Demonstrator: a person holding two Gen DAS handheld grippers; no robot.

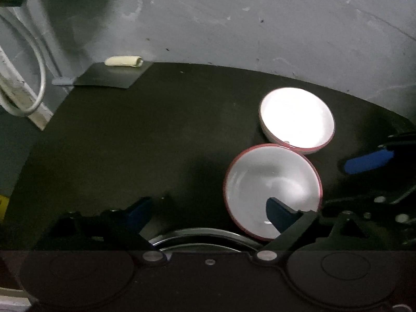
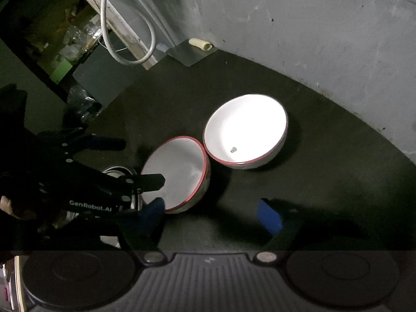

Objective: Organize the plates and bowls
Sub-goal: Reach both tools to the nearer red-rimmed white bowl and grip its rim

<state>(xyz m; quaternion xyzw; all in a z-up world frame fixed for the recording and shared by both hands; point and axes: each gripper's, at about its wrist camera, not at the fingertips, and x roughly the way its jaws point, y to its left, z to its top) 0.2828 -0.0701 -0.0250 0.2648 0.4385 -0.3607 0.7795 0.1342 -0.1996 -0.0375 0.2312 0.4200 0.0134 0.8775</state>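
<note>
Two white bowls with red rims sit touching on a dark table. The near bowl (image 1: 271,184) (image 2: 179,169) is in shadow; the far bowl (image 1: 297,119) (image 2: 245,128) is brightly lit. My left gripper (image 1: 210,213) is open, its right finger reaching over the near bowl's rim while its left finger stays out on the table; it also shows in the right wrist view (image 2: 145,161). A steel plate rim (image 1: 202,236) (image 2: 118,171) lies under the left gripper. My right gripper (image 2: 210,215) is open and empty, in front of the bowls; its blue fingertip (image 1: 369,162) shows right of the bowls.
A grey wall (image 1: 260,26) curves behind the table. A small cream roll (image 1: 124,61) lies on a metal sheet (image 1: 109,76) at the back left corner. A white hose (image 2: 124,46) and wooden slat hang beyond the table's left edge, with clutter below.
</note>
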